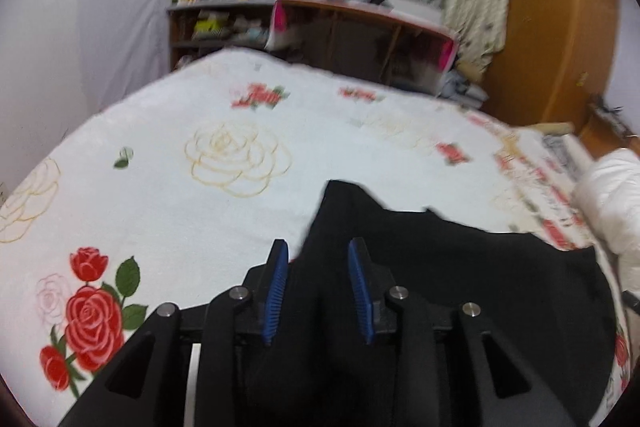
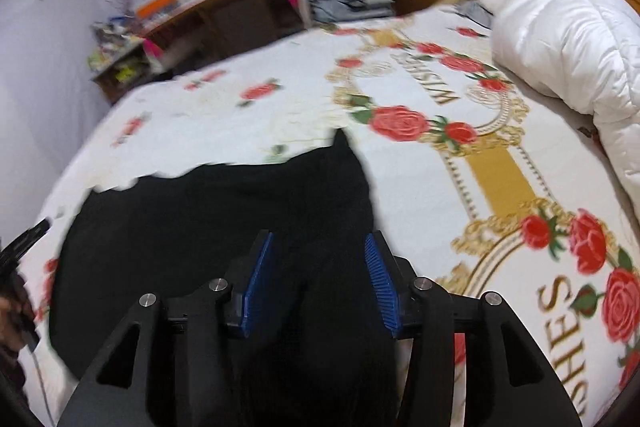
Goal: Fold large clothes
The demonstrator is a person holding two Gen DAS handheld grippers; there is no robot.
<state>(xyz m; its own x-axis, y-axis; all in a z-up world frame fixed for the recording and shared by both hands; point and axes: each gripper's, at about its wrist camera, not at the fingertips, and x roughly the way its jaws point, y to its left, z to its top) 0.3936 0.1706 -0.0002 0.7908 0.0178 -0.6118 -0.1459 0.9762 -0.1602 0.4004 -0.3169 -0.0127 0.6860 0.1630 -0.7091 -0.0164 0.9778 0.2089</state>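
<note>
Letting go with left gripper (image 1: pixel 318 253) and right gripper (image 2: pixel 320 247), jaws parted around black garment (image 2: pixel 224 211) on rose bedspread (image 1: pixel 168 195); folding barely begun.

Each handheld tool is a matte black plastic frame. The left gripper (image 1: pixel 318 247) has two straight fingers lined on their inner faces with ribbed blue pads (image 1: pixel 276 291), the ridges running crosswise like a file. Just outside the pads sit four round silver pivot pins (image 1: pixel 239 293), two on each side, capping angular black link arms. Outward of those pins the frame spreads into broad struts with triangular cut-outs (image 1: pixel 132 367). The right gripper (image 2: pixel 320 241) is built the same (blue ribbed pads (image 2: pixel 382 291), silver pins, cut-out struts), and in its view, far to the left of its pads, the black edge of the other tool (image 2: pixel 28 239) shows, blurred.
</note>
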